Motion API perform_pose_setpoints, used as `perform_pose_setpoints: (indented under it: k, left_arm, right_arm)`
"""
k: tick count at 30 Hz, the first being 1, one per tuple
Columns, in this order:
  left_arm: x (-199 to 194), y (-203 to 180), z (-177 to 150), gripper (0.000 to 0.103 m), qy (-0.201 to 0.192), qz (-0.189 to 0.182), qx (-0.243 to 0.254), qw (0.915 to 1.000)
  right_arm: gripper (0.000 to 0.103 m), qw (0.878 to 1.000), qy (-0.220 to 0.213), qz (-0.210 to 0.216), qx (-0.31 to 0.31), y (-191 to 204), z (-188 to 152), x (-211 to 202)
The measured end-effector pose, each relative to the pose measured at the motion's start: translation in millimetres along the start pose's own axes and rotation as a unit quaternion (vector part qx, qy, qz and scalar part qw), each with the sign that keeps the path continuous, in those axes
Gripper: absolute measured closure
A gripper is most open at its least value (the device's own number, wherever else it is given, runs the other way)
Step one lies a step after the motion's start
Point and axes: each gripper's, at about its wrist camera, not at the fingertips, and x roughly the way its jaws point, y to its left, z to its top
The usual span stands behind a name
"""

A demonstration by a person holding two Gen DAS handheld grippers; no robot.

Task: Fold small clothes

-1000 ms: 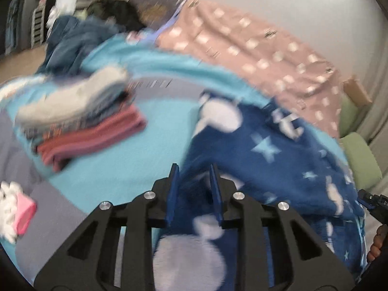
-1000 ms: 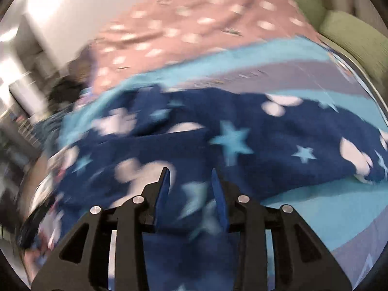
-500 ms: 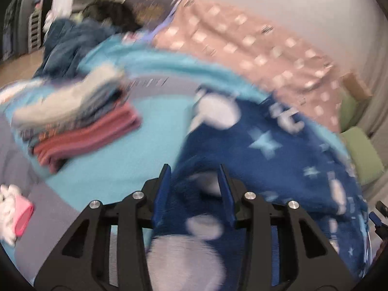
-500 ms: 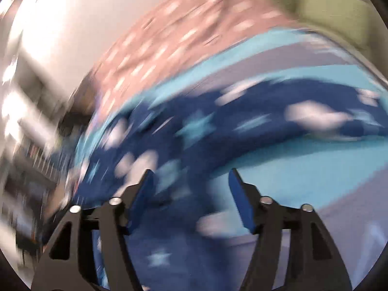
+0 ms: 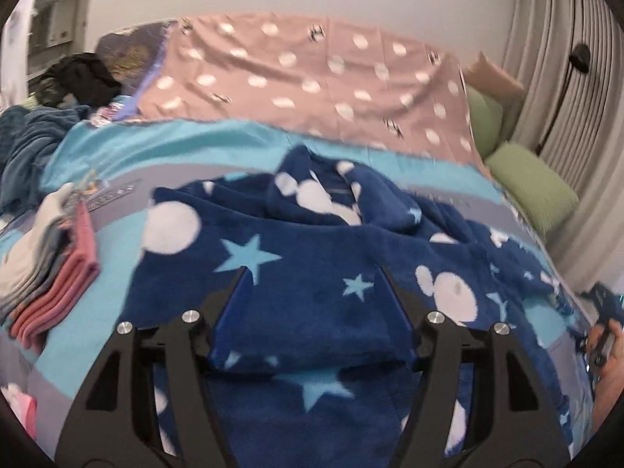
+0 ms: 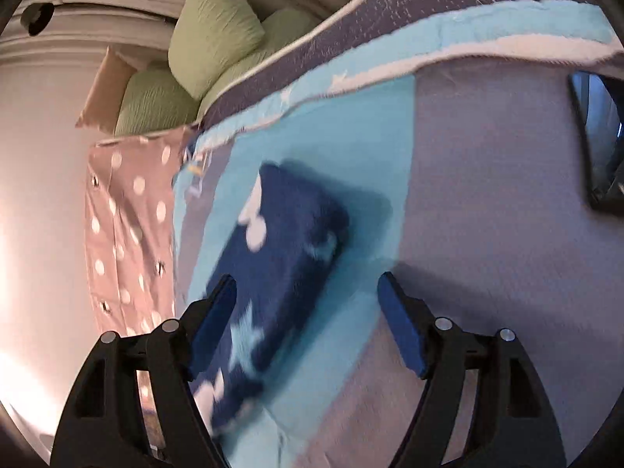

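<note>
i see the navy fleece garment [image 5: 312,257] with stars and white blobs spread on the blue and grey blanket [image 5: 117,273], just right of the folded stack [image 5: 50,269]. my left gripper [image 5: 312,304] has just been opening, a fold lying loose between its wide jaws. my right gripper [image 6: 308,308] has just been opening too, spread wide over the garment's end, gripping nothing.

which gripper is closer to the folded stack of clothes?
Left. The left gripper is over the navy garment, with the stack just off to its left in its view. The right gripper is at the garment's far end; its view shows no stack.
</note>
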Motion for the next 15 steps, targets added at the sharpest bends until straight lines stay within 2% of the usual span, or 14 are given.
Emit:
perform_pose_setpoints:
  k: [3,8,10,11,12,13,14,15]
  left_arm:
    - [22.8,-5.3,-0.6,0.029,0.013,0.006,0.009,0.9999]
    - [58.7,-0.4,-15.5,0.027,0.059,-0.005,-0.001,0.9983]
    - [63.1,5.8,-19.0,0.026,0.063,-0.016,-0.014,0.9978]
    - [61.5,8.1,-18.1,0.026,0.061,-0.022,-0.021,0.9977]
    - [58.7,12.0,-17.1,0.023,0.055,-0.03,-0.03,0.9976]
    - [55.3,17.0,-16.7,0.022,0.047,-0.036,-0.039,0.9975]
    - [52.5,21.6,-17.0,0.022,0.042,-0.041,-0.049,0.9971]
    - [51.0,25.1,-17.4,0.022,0.039,-0.046,-0.056,0.9966]
  right_arm:
    - [0.027,1.0,-0.008,-0.013,-0.021,11.9,13.3,8.8]
    - [0.027,0.999,-0.027,-0.021,-0.028,17.2,16.8,20.8]
    - [0.03,0.999,-0.032,-0.023,-0.022,21.1,19.0,26.7]
    - [0.036,0.999,-0.032,-0.024,-0.014,23.7,19.6,28.2]
    - [0.049,0.999,-0.027,-0.023,-0.011,27.6,20.4,34.0]
    - [0.055,1.0,-0.012,-0.015,-0.013,34.9,19.6,39.6]
    - [0.067,1.0,0.016,-0.005,-0.023,46.0,15.1,47.3]
    - [0.074,0.999,0.03,0.0,-0.036,56.6,8.6,50.8]
